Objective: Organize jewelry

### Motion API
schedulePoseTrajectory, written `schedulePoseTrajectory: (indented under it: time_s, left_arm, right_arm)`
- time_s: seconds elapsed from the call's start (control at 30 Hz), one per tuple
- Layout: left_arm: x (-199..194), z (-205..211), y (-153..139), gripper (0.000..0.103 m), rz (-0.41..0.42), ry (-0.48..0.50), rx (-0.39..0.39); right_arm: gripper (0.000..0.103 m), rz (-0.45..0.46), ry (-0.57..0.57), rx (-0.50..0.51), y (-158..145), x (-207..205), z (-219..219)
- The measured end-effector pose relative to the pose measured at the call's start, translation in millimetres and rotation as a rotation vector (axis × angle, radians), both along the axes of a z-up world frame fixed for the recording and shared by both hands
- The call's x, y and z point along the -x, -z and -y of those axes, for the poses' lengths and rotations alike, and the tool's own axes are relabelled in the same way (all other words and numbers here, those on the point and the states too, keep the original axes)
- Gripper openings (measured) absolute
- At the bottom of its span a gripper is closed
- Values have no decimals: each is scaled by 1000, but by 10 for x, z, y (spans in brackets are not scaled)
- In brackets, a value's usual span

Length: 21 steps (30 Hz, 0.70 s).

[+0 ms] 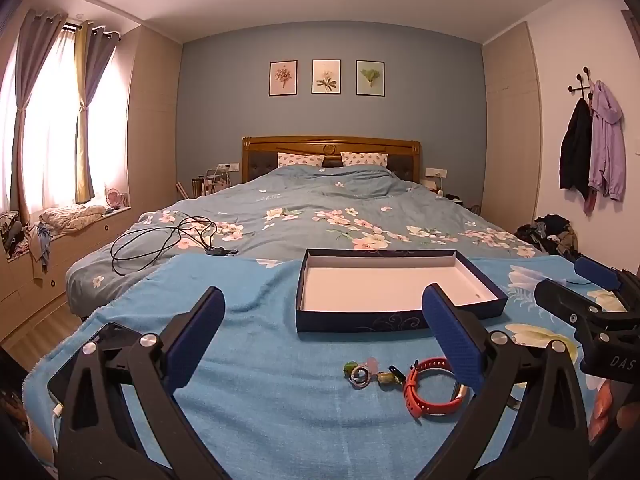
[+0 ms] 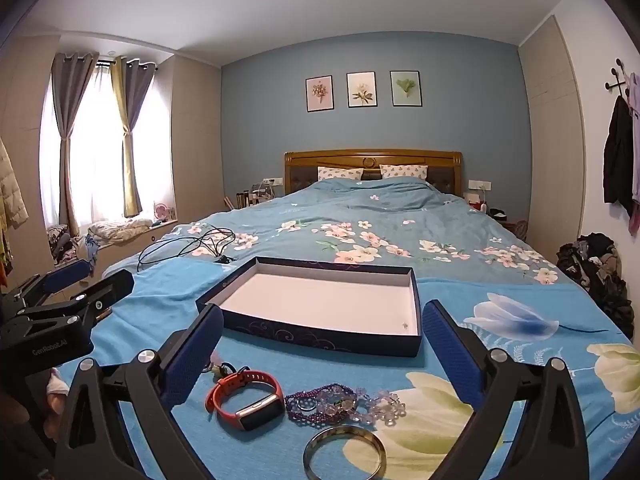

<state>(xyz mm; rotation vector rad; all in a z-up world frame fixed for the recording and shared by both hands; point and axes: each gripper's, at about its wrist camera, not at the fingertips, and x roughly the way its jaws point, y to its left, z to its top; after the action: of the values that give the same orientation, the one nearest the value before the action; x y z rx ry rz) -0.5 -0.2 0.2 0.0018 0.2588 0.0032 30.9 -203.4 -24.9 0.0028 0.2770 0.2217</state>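
An open dark-blue box [image 1: 362,320] [image 2: 320,340] with a white inside sits on the blue blanket, holding only a tiny stud [image 2: 405,325]. In front of it lie a red smart band [image 1: 430,390] [image 2: 244,398], small rings and green charms [image 1: 368,374], a purple bead bracelet [image 2: 316,398], a clear bead bracelet [image 2: 380,408] and a metal bangle [image 2: 344,454]. My left gripper [image 1: 324,328] hovers open over the rings. My right gripper [image 2: 322,342] is open above the bracelets. Nothing sits between either pair of pads.
A black phone [image 1: 86,356] lies at the blanket's left edge. A black cable [image 1: 168,240] [image 2: 188,246] is coiled on the floral duvet behind the box. Clothes are piled by the right wall [image 2: 596,268]. Each gripper shows in the other's view, at the side.
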Motion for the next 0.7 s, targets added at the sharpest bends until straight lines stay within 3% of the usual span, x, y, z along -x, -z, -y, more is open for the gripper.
schedulePoseTrajectory:
  time_s: [0.7]
  left_arm:
    - [128,-30,-28,97,49,-5,20]
  right_arm:
    - [96,39,9,-4,11,67,-16]
